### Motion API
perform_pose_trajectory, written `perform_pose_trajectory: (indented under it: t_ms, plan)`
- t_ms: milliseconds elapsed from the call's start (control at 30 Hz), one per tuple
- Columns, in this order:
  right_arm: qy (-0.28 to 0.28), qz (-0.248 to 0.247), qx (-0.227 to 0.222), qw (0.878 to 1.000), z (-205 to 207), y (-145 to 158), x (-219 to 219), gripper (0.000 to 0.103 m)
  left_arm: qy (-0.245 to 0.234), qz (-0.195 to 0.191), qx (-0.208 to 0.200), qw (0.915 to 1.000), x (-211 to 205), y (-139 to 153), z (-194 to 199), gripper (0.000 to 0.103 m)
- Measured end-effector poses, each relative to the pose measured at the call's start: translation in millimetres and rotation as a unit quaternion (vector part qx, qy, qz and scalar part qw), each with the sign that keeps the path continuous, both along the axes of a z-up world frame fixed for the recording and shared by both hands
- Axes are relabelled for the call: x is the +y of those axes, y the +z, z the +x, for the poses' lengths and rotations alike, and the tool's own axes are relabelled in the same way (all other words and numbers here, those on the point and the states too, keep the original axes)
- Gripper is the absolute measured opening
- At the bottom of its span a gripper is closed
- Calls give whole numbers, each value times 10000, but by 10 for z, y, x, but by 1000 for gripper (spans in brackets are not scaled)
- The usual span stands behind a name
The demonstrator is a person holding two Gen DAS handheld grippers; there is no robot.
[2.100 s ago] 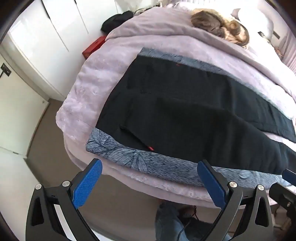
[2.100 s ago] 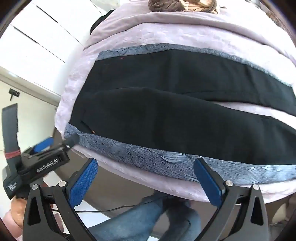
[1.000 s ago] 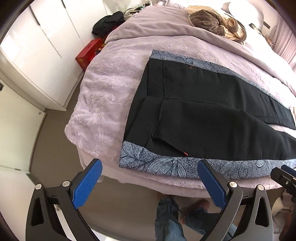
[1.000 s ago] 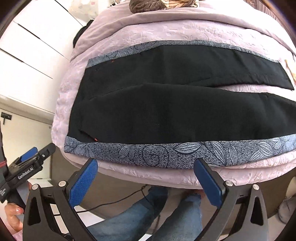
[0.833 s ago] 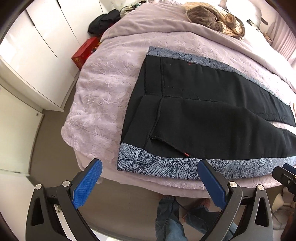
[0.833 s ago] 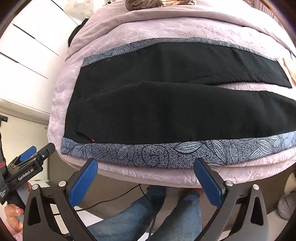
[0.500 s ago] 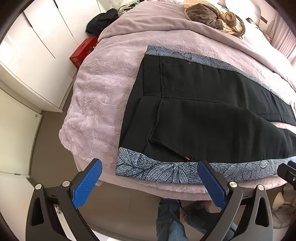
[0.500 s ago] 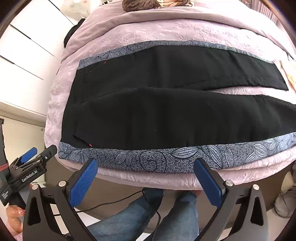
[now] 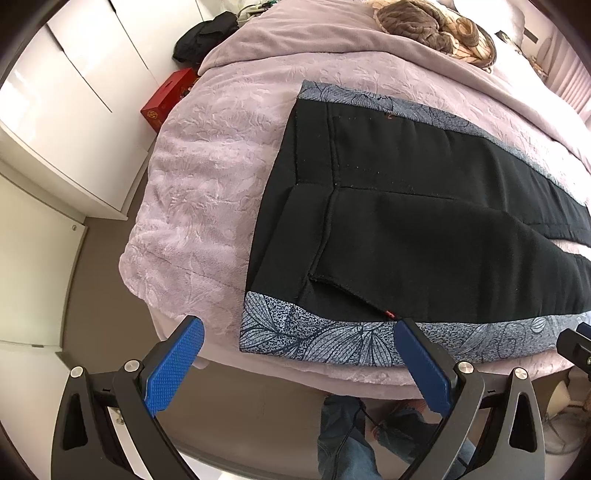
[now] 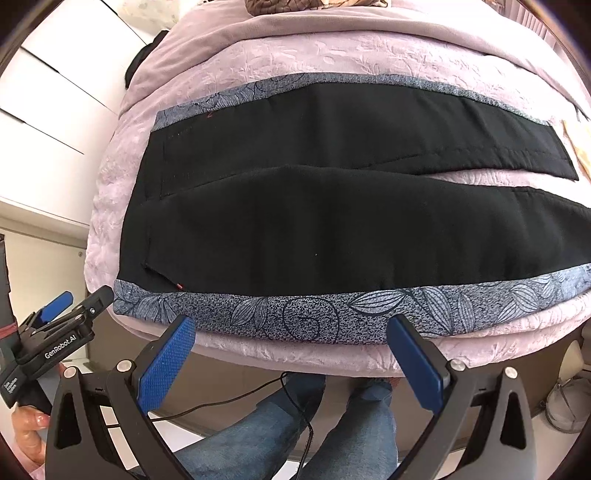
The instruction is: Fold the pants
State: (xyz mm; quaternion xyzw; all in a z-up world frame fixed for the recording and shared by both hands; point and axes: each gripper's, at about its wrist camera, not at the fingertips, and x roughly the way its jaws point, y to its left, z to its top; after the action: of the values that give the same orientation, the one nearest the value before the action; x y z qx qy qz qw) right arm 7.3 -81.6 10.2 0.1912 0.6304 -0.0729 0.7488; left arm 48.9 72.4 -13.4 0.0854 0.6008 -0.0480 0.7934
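Note:
Black pants (image 9: pixel 424 229) (image 10: pixel 332 206) with grey leaf-patterned side stripes lie flat across the lilac bed, waist to the left, the two legs spread apart toward the right. My left gripper (image 9: pixel 299 332) hangs open just off the bed's near edge, in front of the waist corner of the near stripe. My right gripper (image 10: pixel 291 328) is open too, in front of the middle of the near leg's stripe. Neither touches the cloth. The left gripper (image 10: pixel 74 306) also shows at the left edge of the right wrist view.
The lilac quilt (image 9: pixel 207 177) hangs over the bed edge. White wardrobe doors (image 9: pixel 85 77) stand at left, with a red box (image 9: pixel 166 99) and a dark bundle (image 9: pixel 203 33) on the floor. A brown fluffy heap (image 9: pixel 417 18) lies at the bed's far end. The person's jeans (image 10: pixel 332 435) are below.
Both grippers have drawn closer to the bed's near edge and a little lower, still open. The pants have not moved.

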Motion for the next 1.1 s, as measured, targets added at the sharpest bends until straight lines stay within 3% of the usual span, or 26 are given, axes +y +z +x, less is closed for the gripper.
perform_pose_trajectory:
  t_ms: [533,1100]
  plan:
    - [-234,755,-58,9969,-52,-500,-49,103,-74,101,323,9994,-86,-480,20,103]
    - [-309,1308,-313,9904,-43,-768,-160,103,-107,67,358,9993,-194,-593,28,103]
